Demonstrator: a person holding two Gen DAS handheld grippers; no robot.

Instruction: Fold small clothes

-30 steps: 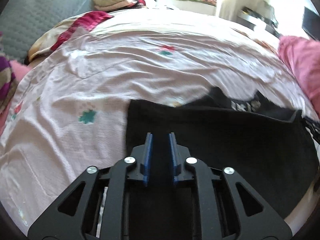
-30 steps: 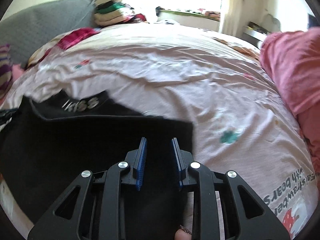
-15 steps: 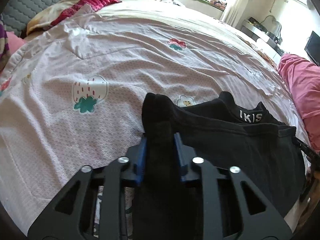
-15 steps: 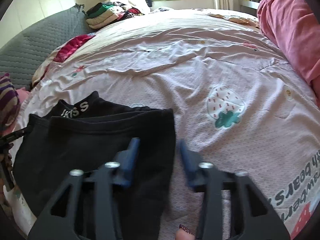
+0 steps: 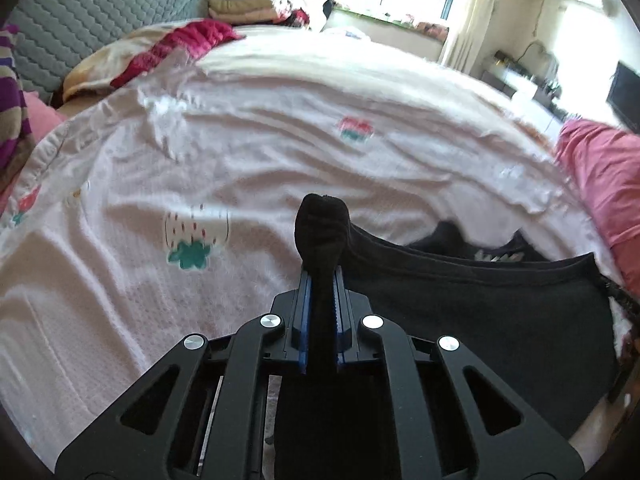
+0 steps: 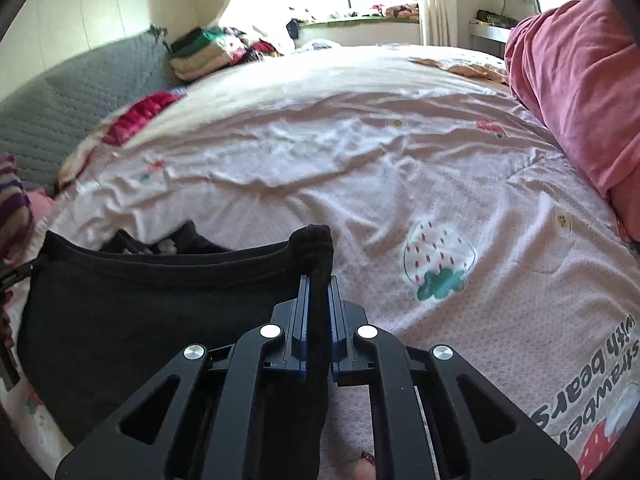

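A small black garment (image 5: 480,312) lies on the pink strawberry-print bed cover (image 5: 200,184), stretched between both grippers. My left gripper (image 5: 321,276) is shut on the garment's left corner, and a bunched knob of black cloth sticks out past its blue pads. In the right wrist view the same black garment (image 6: 140,304) spreads to the left, and my right gripper (image 6: 317,280) is shut on its right corner, cloth bulging above the pads. A second black layer with white lettering (image 5: 496,256) peeks out behind the near edge.
A pink duvet (image 6: 580,92) is heaped at the right side of the bed. Folded clothes (image 6: 204,52) are stacked by the grey quilted headboard (image 6: 60,108) at the far left. A striped purple cloth (image 5: 12,96) lies at the left edge. A fingertip (image 6: 366,468) shows below the right gripper.
Both grippers have closed on the black garment's two near corners, and the pinched cloth now bunches up above the pads. The garment's edge is pulled taut between them.
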